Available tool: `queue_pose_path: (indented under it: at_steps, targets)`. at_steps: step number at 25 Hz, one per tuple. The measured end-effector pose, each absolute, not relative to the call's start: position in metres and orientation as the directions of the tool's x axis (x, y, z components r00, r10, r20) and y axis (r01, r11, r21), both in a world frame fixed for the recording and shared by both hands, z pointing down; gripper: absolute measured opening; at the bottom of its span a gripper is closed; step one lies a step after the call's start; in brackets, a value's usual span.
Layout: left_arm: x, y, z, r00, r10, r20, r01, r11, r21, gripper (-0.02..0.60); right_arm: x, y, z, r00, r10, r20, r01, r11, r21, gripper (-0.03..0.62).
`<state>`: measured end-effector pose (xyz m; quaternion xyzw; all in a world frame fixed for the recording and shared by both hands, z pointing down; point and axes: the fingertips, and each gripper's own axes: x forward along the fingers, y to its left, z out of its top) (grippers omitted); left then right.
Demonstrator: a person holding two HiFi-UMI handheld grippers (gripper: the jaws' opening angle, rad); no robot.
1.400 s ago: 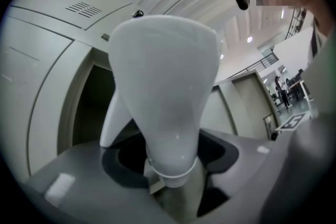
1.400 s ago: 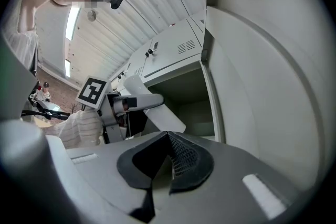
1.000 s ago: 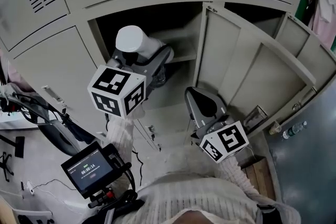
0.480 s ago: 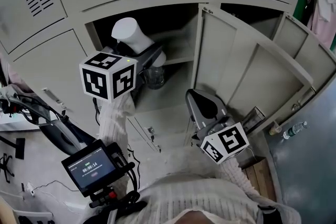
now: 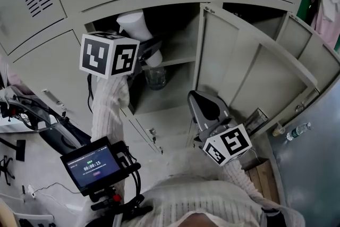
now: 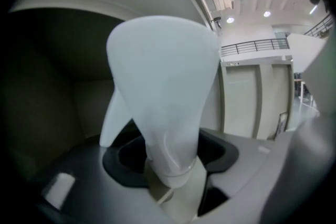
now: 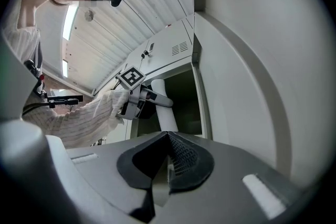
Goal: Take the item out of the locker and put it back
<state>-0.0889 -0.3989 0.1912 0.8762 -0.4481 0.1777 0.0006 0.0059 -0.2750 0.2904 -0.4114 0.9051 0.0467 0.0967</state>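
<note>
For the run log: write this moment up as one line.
left claw: shut on white container, at mouth of locker | right claw: shut, empty, near locker door | step: container not set down

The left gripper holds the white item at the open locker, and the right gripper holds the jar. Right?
No: the right gripper view shows the right gripper shut and empty. The left gripper does hold the white item at the open locker.
</note>
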Motion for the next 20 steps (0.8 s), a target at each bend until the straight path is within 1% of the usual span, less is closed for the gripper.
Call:
queue_pose_path:
  at_steps: [3, 7, 10, 14, 20]
  targets:
    - [-0.091, -0.403, 0.193, 0.512, -0.782, 0.354, -0.785, -0.594, -0.175, 0.264, 0.007, -0.275, 0.291, -0.641, -0.738, -0.210, -0.756, 0.654, 0.005, -0.002]
    - [-0.093, -0.412, 0.194, 0.478, -0.803, 0.357, -0.809, -0.560, -0.177, 0.266, 0.007, -0.274, 0.292, -0.641, -0.739, -0.208, -0.756, 0.654, 0.007, 0.000]
    - [-0.091, -0.416, 0.191, 0.454, -0.848, 0.274, -0.830, -0.514, -0.218, 0.267, 0.009, -0.274, 0.293, -0.638, -0.742, -0.206, -0.759, 0.651, 0.004, -0.002]
    - [-0.096, -0.421, 0.188, 0.440, -0.887, 0.141, -0.867, -0.460, -0.191, 0.270, 0.011, -0.273, 0.294, -0.636, -0.745, -0.201, -0.761, 0.648, 0.003, 0.000]
    - [-0.098, -0.426, 0.184, 0.414, -0.910, 0.011, -0.892, -0.408, -0.194, 0.270, 0.011, -0.274, 0.295, -0.635, -0.747, -0.195, -0.762, 0.647, 0.005, -0.002]
